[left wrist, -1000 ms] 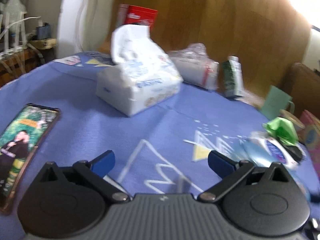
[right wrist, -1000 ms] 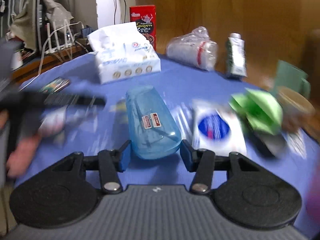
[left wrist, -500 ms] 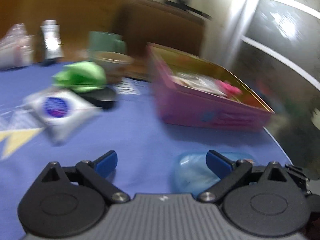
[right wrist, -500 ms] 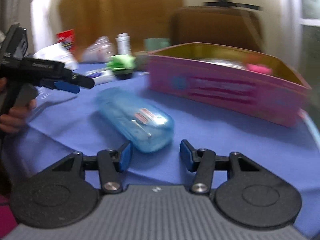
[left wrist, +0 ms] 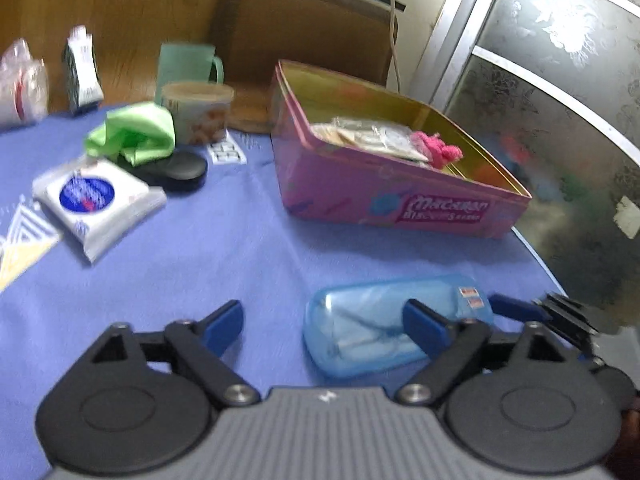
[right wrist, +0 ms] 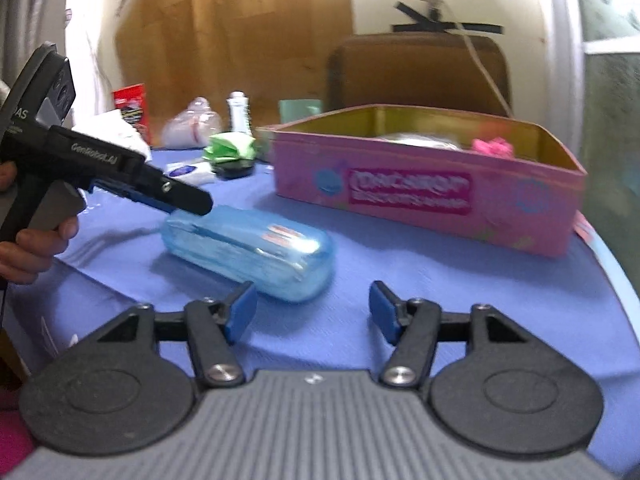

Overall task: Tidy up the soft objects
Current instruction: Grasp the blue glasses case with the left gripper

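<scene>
While both your grippers stand apart and hold nothing, left gripper (left wrist: 323,324) having just narrowed and right gripper (right wrist: 313,311) widened, one blue case (right wrist: 248,254) lies mid-frame on the blue tablecloth (left wrist: 224,248). One pink tin (left wrist: 384,184), upper right, holds what looks like one pink cloth (left wrist: 438,150).

Tin's (left wrist: 400,208) label lettering blurred

one blue case (left wrist: 396,326), one pink tin (left wrist: 400,208), two cups (left wrist: 192,110)

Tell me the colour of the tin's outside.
Pink tin, gold inside; right wrist view shows it best.
</scene>
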`<state>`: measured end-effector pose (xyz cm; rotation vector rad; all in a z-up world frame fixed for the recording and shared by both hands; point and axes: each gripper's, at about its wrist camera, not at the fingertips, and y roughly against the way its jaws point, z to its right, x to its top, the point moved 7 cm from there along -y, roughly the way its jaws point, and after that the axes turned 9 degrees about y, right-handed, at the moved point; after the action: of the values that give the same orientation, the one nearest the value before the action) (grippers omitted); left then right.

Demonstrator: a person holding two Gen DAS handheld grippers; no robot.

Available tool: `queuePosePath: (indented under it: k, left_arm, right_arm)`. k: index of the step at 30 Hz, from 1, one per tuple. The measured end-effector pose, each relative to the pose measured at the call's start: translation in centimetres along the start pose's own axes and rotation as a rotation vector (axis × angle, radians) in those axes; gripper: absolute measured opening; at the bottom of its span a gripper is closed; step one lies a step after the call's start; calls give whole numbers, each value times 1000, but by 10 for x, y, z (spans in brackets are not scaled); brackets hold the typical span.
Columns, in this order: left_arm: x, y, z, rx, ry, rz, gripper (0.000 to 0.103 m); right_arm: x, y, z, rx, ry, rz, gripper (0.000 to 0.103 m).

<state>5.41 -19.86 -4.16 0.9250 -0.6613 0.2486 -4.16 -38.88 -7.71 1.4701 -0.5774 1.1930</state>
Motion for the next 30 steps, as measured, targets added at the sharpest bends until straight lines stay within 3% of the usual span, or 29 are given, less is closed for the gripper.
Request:
queuePosePath:
  k: [4, 8, 20, 30]
  left_arm:
    - [0, -8, 8, -88, 42, -52, 72]
    - [2, -22, 28, -100, -7, -62, 73]
    - [-9, -81, 123, -189, -184, -124, 79]
    - [-8, -89, 141, -202, -229, -146, 78]
  right_arm:
    - [8, -14, -3, 37, 30, -3, 68]
    - [4, -12, 1, -2, 39, -8, 71]
    - [-29, 41, 55, -224, -129, -13, 70]
    - [-42, 48, 71, -285, -111, -27, 71]
